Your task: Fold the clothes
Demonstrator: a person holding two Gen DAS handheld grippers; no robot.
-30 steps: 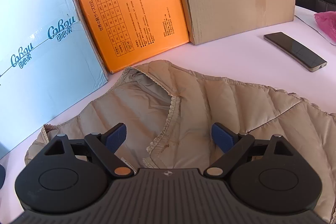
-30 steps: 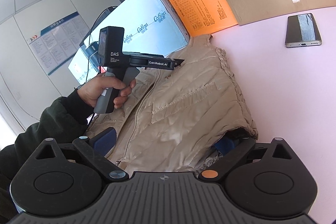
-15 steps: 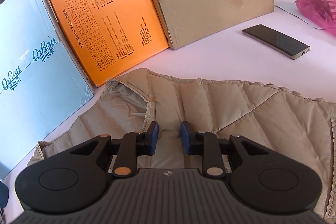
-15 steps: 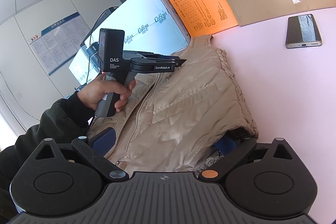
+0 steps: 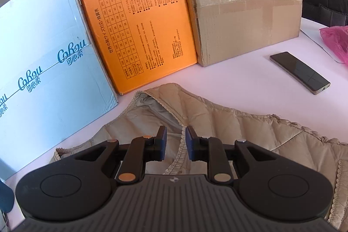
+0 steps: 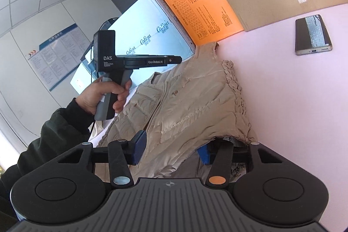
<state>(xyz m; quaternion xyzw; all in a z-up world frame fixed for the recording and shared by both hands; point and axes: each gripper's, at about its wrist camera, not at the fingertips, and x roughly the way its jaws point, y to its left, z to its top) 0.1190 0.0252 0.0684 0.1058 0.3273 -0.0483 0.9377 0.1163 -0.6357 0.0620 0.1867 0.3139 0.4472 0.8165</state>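
Observation:
A beige quilted vest [image 5: 239,123] lies on the white table [image 5: 228,75], front side up, with a frilled trim. My left gripper [image 5: 175,134] is near the collar. Its jaws are closing and stand narrow, and the pads pinch the frilled front edge between them. The right wrist view shows that gripper [image 6: 177,59] in a person's hand [image 6: 97,95], raised over the vest [image 6: 195,105]. My right gripper [image 6: 171,145] is at the hem. It is rolled, so one pad is over the fabric and one under it. Its jaws are closing with the hem loose between them.
Three boxes stand in a row along the table's far side: a pale blue one [image 5: 43,58], an orange one [image 5: 141,21] and a taped cardboard one [image 5: 243,3]. A phone [image 5: 300,72] lies right of the vest, and a pink bag [image 5: 336,40] is beyond it.
My left gripper's jaws went from wide apart to narrow on the vest's front edge, then it rose. My right gripper stayed put and its jaws drew in around the hem.

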